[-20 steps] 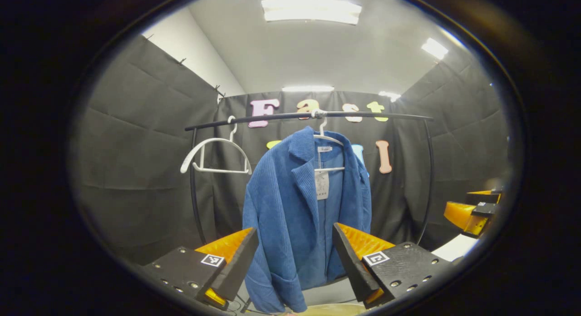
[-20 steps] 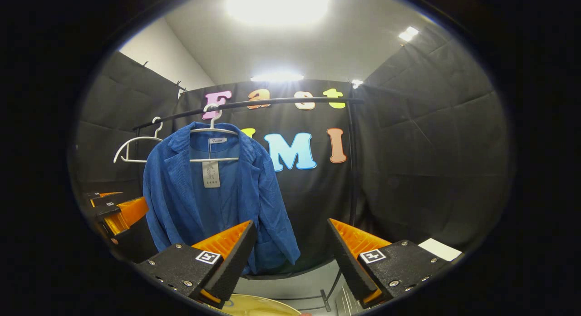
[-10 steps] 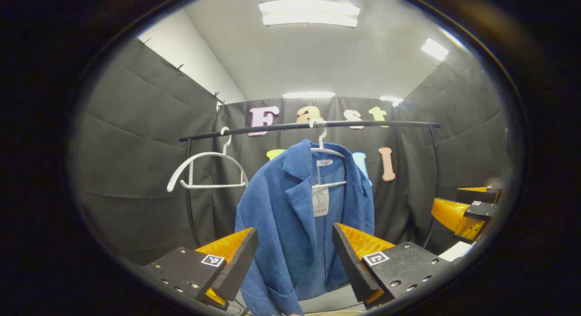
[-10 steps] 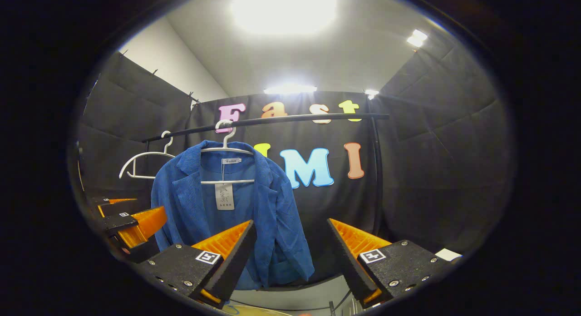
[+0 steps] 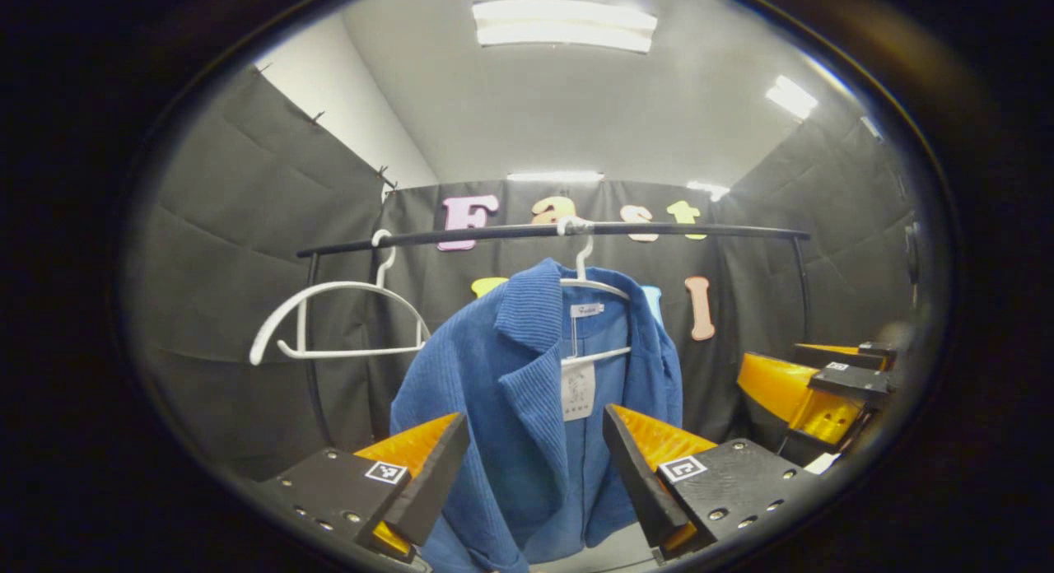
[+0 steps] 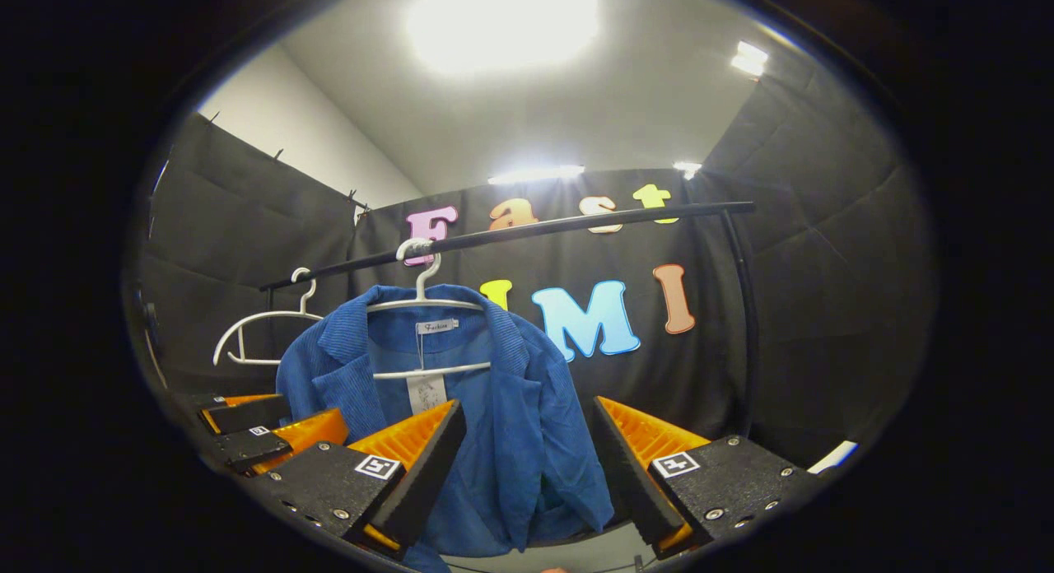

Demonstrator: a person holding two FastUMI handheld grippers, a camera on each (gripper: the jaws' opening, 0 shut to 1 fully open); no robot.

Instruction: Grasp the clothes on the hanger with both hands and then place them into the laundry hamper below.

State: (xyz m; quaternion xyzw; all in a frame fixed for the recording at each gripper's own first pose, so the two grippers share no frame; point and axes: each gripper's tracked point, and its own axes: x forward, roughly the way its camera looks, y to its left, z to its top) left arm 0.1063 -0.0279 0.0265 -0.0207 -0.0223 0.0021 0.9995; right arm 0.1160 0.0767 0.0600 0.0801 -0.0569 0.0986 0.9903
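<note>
Left gripper view: black metal clothes rail spanning booth, curved uprights at both ends. Blue corduroy jacket hanging open-fronted from white wire hanger hooked near rail's middle; pale paper tag dangling inside collar. Empty white plastic hanger hooked farther left on rail, well apart from jacket's hanger. Left gripper in foreground, jaws wide apart, nothing between them; jacket's front panel seen through gap, farther off, no contact visible. Right gripper at right edge, beside jacket's sleeve side; jaw state not discernible from this angle.

Right gripper view: same black rail running upward to right. Jacket on wire hanger at centre-left, tag partly hidden behind gripper finger. Empty white hanger beyond, farther left on rail. Right gripper with jaws wide apart, empty; jacket's right half seen between fingers, farther off, not touching. Left gripper at lower left, close to jacket's other shoulder side; contact with cloth cannot be told.
</note>
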